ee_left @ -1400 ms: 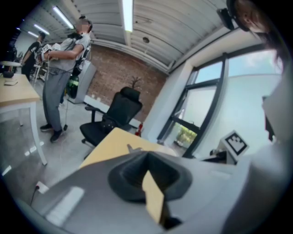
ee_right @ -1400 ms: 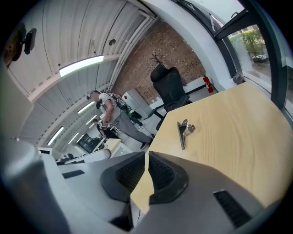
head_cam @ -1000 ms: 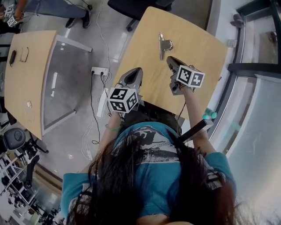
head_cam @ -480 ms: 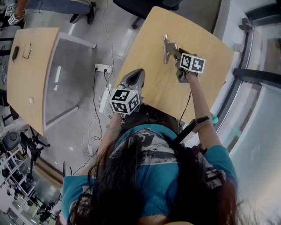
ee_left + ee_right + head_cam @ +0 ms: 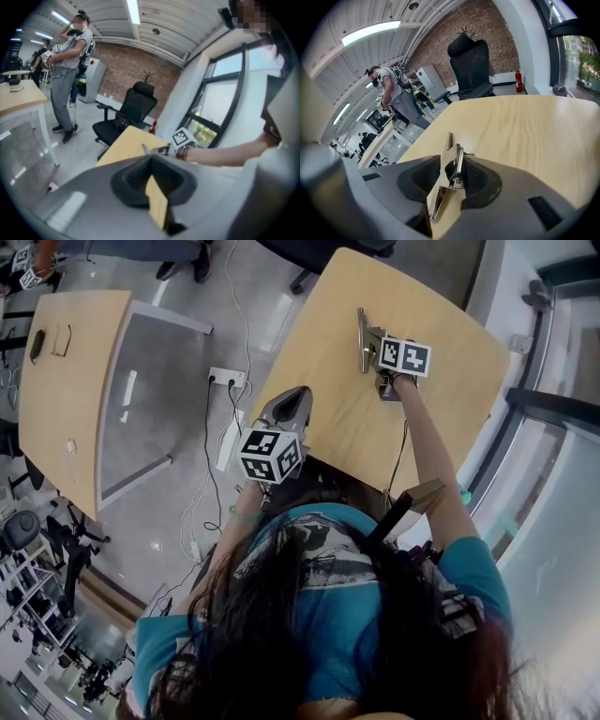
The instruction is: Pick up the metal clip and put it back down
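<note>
The metal clip (image 5: 362, 337) lies on the far part of the light wooden table (image 5: 441, 418). My right gripper (image 5: 372, 343) is down at it, reaching in from the right. In the right gripper view the clip (image 5: 458, 164) stands between the two dark pads of the right gripper (image 5: 446, 187). Its jaws have just been opening; they stand wide and I see no pad pressing on it. My left gripper (image 5: 291, 401) hovers at the table's near left edge, a narrow gap between its pads (image 5: 140, 180), nothing in it.
A second wooden table (image 5: 66, 381) stands to the left across a strip of floor with a power strip (image 5: 228, 442) and cables. A black office chair (image 5: 471, 65) sits beyond the table's far edge. A person (image 5: 68, 65) stands further off. Windows line the right side.
My right gripper has moved forward and down from the table's near part to the clip, which now sits between its jaws. The left gripper has stayed where it was.
</note>
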{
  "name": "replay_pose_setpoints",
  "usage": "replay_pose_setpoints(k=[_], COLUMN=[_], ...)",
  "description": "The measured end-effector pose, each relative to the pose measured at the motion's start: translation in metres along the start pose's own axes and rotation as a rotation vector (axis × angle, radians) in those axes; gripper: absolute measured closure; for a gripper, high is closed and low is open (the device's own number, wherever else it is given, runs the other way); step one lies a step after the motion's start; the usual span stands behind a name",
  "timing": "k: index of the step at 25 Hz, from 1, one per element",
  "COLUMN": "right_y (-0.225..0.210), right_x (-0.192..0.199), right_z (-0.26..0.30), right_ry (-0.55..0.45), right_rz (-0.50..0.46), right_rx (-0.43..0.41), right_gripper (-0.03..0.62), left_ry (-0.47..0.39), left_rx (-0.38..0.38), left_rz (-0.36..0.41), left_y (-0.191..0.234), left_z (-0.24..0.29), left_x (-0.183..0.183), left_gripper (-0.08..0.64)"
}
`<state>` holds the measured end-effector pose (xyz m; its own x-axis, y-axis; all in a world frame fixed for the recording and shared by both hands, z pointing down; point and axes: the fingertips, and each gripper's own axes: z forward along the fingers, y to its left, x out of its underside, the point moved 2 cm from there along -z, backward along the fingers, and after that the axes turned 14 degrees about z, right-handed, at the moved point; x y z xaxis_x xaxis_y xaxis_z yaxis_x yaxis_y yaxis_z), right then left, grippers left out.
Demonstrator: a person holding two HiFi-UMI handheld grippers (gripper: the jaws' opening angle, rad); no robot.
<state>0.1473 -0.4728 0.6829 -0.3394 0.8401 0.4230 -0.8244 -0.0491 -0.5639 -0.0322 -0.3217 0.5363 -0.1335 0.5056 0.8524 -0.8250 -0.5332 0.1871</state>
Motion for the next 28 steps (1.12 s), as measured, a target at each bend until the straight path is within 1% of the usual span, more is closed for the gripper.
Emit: replay_pose_setpoints(k=[1, 2, 6, 10, 17, 23, 28], right_y=[0.0, -0.001, 0.002, 0.013, 0.06, 0.101, 0.128], right_x=[-0.001, -0.001, 0.004, 0.009, 0.014, 0.038, 0.063], right_z=[0.001, 0.001, -0.002, -0.016, -0.062, -0.112, -0.148], right_ry=[-0.006, -0.009, 0.013, 0.006, -0.061, -0.109, -0.142], right_rz=[0.007, 0.026, 0.139, 0.145, 0.164, 0.192, 0.244], right_rx=[0.003, 0.004, -0.017, -0.05, -0.181, -0.279, -0.345], right_gripper=[0.456, 0.476, 0.492, 0.497, 0.499, 0.499, 0.5], left_ry=[0.001, 0.002, -0.002, -0.012, -0.036, -0.065, -0.078], left_rx=[-0.003, -0.005, -0.013, -0.017, -0.011, 0.011, 0.034], left_rz=[-0.002, -0.003, -0.011, -0.011, -0.004, 0.011, 0.017], left_y=[0.002, 0.003, 0.01, 0.015, 0.021, 0.017, 0.017], left_z=[-0.001, -0.001, -0.006, -0.011, -0.027, -0.043, -0.056], left_x=[0.0, 0.001, 0.002, 0.002, -0.002, -0.005, -0.003], left_gripper=[0.557, 0.557, 0.557, 0.557, 0.557, 0.557, 0.557])
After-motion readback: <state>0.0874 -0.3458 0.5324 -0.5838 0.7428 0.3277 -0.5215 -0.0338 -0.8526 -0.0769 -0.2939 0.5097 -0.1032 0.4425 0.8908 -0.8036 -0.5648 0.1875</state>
